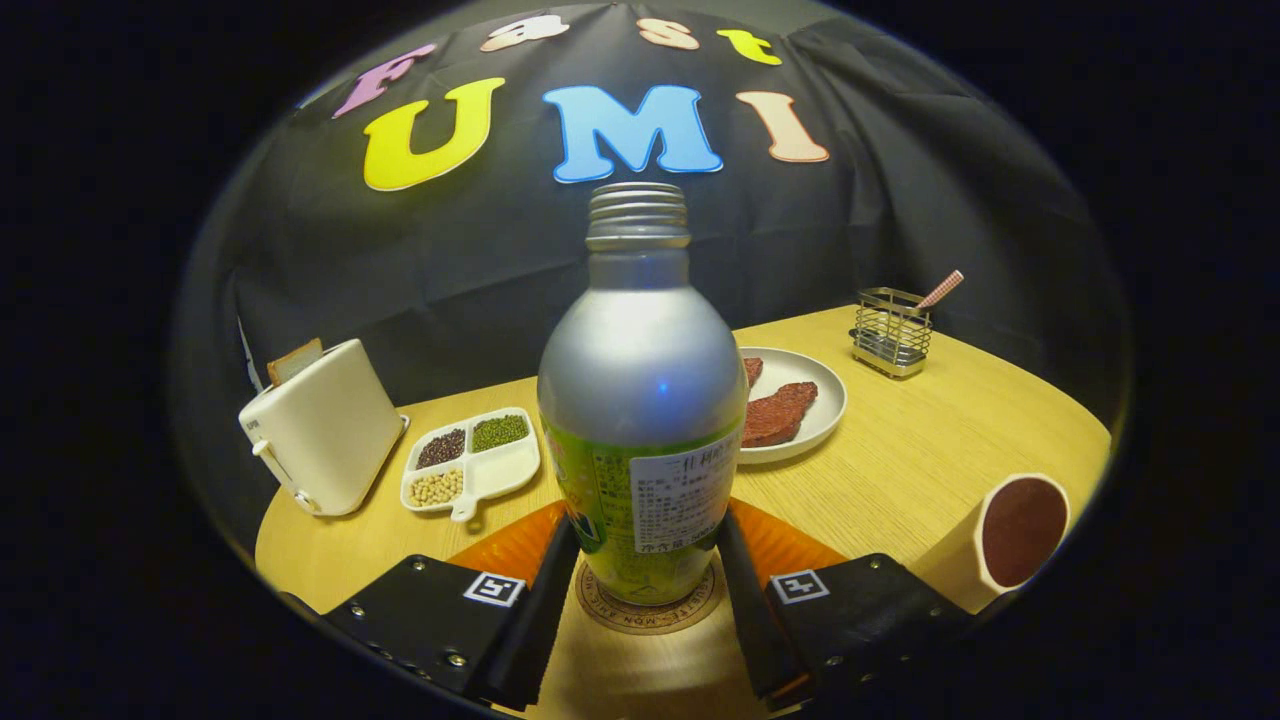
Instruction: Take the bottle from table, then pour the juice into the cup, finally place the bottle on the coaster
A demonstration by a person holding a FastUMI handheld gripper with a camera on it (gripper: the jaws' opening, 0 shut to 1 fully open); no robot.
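The silver aluminium bottle with a green label and bare threaded neck (pixel 641 400) stands upright between the fingers, its base on the round cork coaster (pixel 648 603), which lies on an orange mat (pixel 510 545) on the pale wooden bench (pixel 930 440). The gripper (pixel 645 570) has its two black fingers set close against the bottle's lower sides; whether they press on it or have just let go cannot be told. With the bottle capless and the cream cup (pixel 1015 535), off beside the right finger, dark inside, the pour looks done and this is likely the set-down. Beyond the fingers sit a white plate of reddish meat (pixel 800 405), a divided dish of beans (pixel 470 462), a cream toaster (pixel 322 430) and a wire holder (pixel 890 332).
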